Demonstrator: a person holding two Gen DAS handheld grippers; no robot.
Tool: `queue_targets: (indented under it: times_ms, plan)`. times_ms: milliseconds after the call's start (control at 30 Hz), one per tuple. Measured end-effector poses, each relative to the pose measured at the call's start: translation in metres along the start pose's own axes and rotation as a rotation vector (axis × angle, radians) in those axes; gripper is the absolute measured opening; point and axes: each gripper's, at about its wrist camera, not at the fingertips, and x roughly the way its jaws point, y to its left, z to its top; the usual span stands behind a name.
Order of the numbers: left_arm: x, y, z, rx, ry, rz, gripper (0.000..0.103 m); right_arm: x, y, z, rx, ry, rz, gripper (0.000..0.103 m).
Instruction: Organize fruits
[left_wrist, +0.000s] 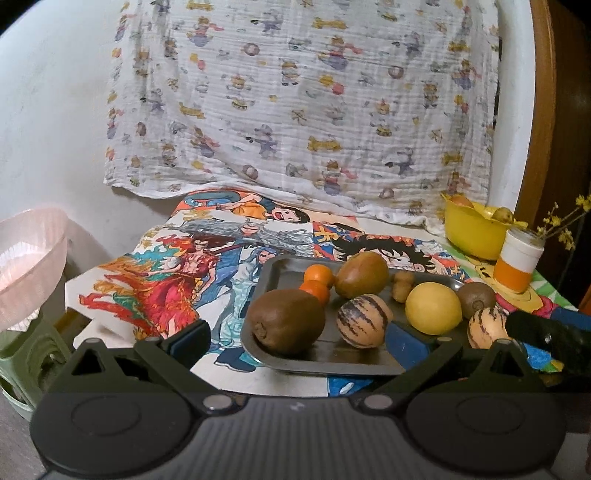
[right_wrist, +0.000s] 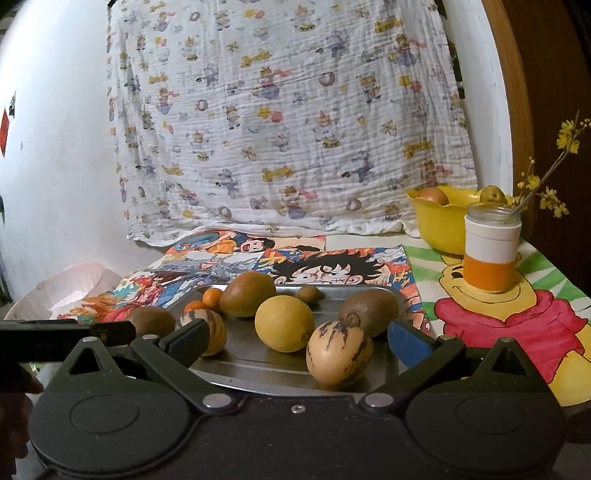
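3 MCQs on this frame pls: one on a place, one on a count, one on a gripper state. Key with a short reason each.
1. Where does the yellow bowl stand?
A. on the metal tray
B. at the table's far right, behind the jar
C. on the green stool

2. How many striped melons lie on the metal tray?
A. one
B. two
C. four

3. How is the right gripper?
A. open, holding nothing
B. shut on the lemon
C. shut on a kiwi

Answers:
1 B: the bowl sits by the back cloth, past the orange-and-white jar.
2 B: one striped melon lies near the front of the tray, another at its left.
3 A: its fingers are spread wide with nothing gripped; the lemon lies free on the tray.
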Motion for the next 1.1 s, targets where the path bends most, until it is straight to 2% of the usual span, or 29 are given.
queue_targets:
  times_ms: [133,333,1100]
  plan:
    - [0.001,0.005,-0.004,-0.021,0.001,-0.023,0.102,0.001,0.002,-0.006,-0.002,0.019,-0.014,0.102]
    - [0.002,0.0,-0.01,0.014,0.005,-0.045,0.102,0.005,0.002,-0.011,0.013,0.05,-0.025,0.102]
    - [0.007,-0.006,-0.016,0.032,0.038,-0.044,0.102,0.01,0.001,-0.015,0.013,0.085,-0.019,0.102]
